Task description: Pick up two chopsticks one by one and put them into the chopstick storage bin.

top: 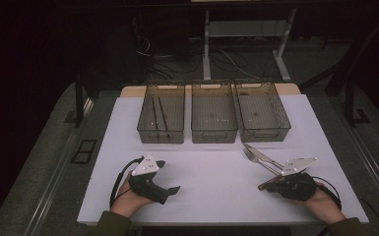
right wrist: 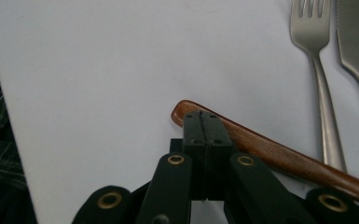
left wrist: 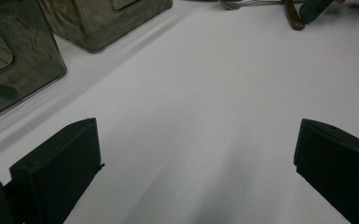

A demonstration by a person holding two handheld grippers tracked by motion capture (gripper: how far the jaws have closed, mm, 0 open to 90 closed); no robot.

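While the wooden handle [right wrist: 279, 156] lies flat on the white worktop [top: 211, 182] near the front right corner, the right gripper [right wrist: 204, 122] sits low right over its rounded end, jaws fully together; can't tell if they pinch it. Right hand [top: 325, 201] comes in from the bottom edge, palm under the gripper body. In the high view the handle's long axis runs diagonally, rounded end toward the person's left. Fork [right wrist: 318, 70] and knife [right wrist: 356, 42] lie just beside it, tips toward the three bins [top: 214, 115]. Left gripper [left wrist: 196, 158] rests low near the front left, jaws wide apart, nothing between them, left hand [top: 128, 199] cupped beneath.
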